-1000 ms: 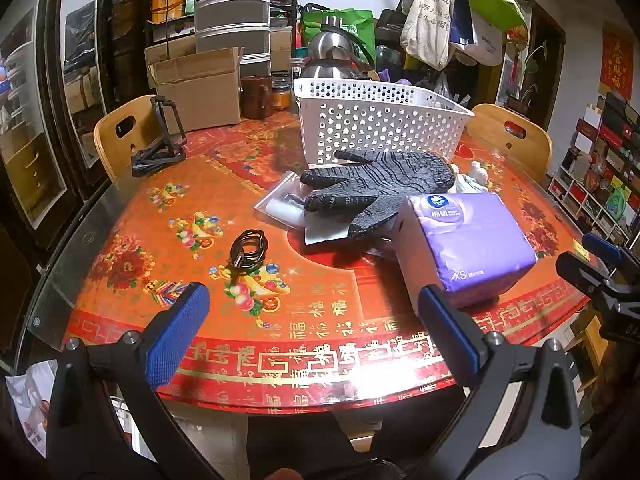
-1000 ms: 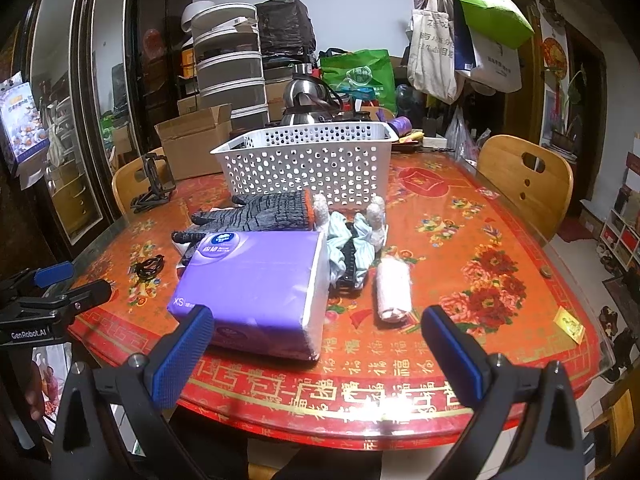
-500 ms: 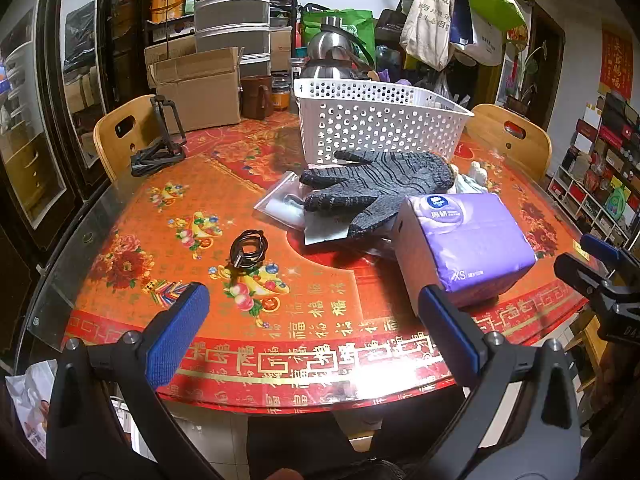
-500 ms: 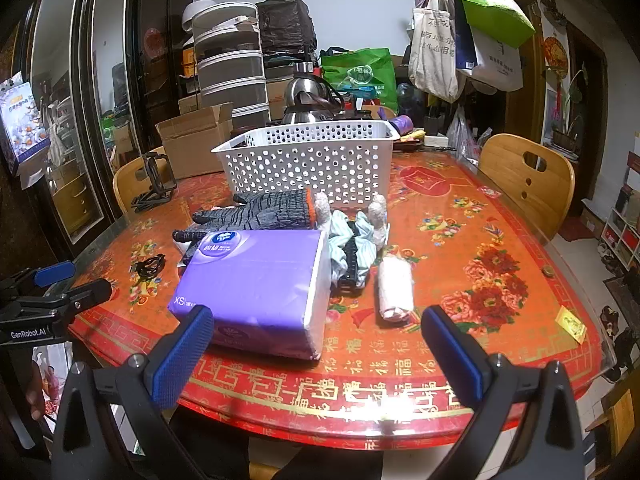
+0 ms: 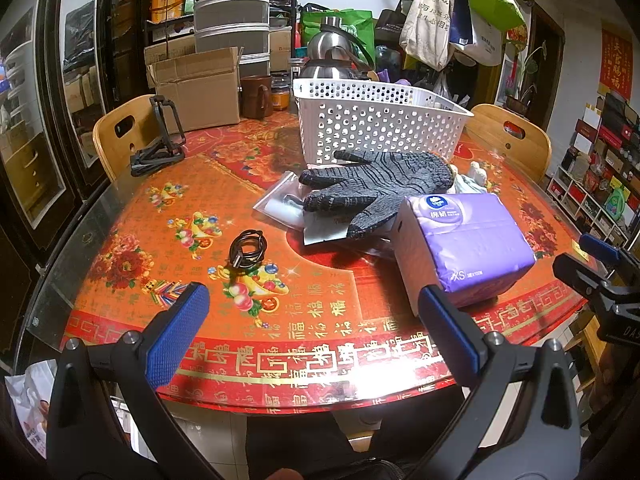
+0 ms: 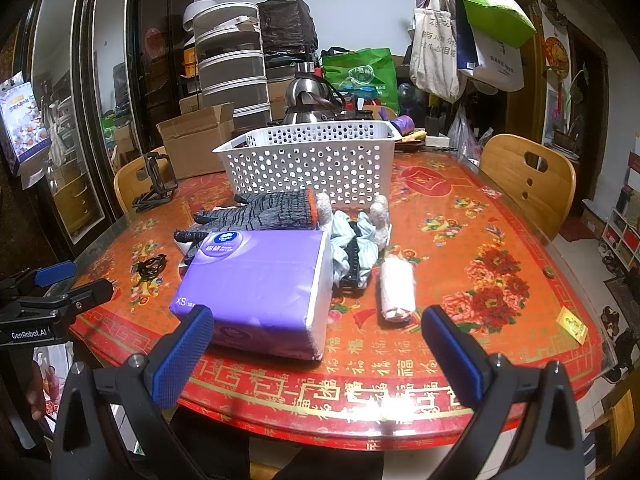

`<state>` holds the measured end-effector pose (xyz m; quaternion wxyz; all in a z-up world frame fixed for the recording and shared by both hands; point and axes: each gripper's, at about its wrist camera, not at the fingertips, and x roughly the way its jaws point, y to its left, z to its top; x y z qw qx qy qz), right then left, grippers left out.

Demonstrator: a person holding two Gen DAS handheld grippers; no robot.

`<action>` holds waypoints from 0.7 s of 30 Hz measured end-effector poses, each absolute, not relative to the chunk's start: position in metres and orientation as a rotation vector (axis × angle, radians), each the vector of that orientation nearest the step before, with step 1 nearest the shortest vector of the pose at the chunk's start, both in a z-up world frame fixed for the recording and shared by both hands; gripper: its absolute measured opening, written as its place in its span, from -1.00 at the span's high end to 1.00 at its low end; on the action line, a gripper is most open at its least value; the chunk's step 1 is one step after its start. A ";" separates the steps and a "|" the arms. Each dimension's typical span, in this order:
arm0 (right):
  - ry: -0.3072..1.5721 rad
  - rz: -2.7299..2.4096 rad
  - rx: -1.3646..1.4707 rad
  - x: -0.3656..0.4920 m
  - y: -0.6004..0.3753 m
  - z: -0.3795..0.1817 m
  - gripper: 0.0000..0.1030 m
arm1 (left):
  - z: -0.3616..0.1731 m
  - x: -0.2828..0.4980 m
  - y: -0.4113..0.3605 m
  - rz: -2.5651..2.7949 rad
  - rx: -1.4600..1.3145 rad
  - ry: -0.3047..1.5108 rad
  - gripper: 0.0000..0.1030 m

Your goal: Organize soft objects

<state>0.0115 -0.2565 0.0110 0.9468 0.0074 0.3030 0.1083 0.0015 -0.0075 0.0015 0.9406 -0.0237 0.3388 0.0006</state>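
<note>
Since nothing has shifted over the last second, both grippers, left gripper and right gripper, stay spread wide and empty at the lower frame edge, so the purple plastic-wrapped tissue pack and white perforated plastic basket at centre await sorting.

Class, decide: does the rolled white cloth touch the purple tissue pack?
Apart. The right wrist view shows bare red tablecloth between the rolled white cloth and the purple tissue pack.
</note>
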 end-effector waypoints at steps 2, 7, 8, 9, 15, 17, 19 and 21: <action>0.617 0.221 0.015 0.011 -0.256 0.011 -1.00 | 0.002 0.002 -0.009 -0.002 -0.052 0.692 -1.00; 0.620 0.224 0.014 0.012 -0.255 0.011 -1.00 | 0.002 0.002 -0.010 -0.003 -0.051 0.692 -1.00; 0.621 0.224 0.014 0.012 -0.255 0.010 -1.00 | 0.002 0.002 -0.009 -0.002 -0.051 0.692 -1.00; 0.619 0.224 0.013 0.012 -0.255 0.010 -1.00 | 0.002 0.003 -0.010 -0.002 -0.051 0.692 -1.00; 0.621 0.223 0.014 0.013 -0.254 0.010 -1.00 | 0.002 0.002 -0.010 -0.003 -0.053 0.692 -1.00; 0.620 0.223 0.013 0.012 -0.255 0.010 -1.00 | 0.001 0.002 -0.011 -0.003 -0.051 0.692 -1.00; 0.621 0.224 0.014 0.012 -0.254 0.010 -1.00 | 0.001 0.002 -0.010 -0.004 -0.052 0.692 -1.00; 0.620 0.224 0.014 0.012 -0.255 0.010 -1.00 | 0.001 0.002 -0.010 -0.005 -0.051 0.693 -1.00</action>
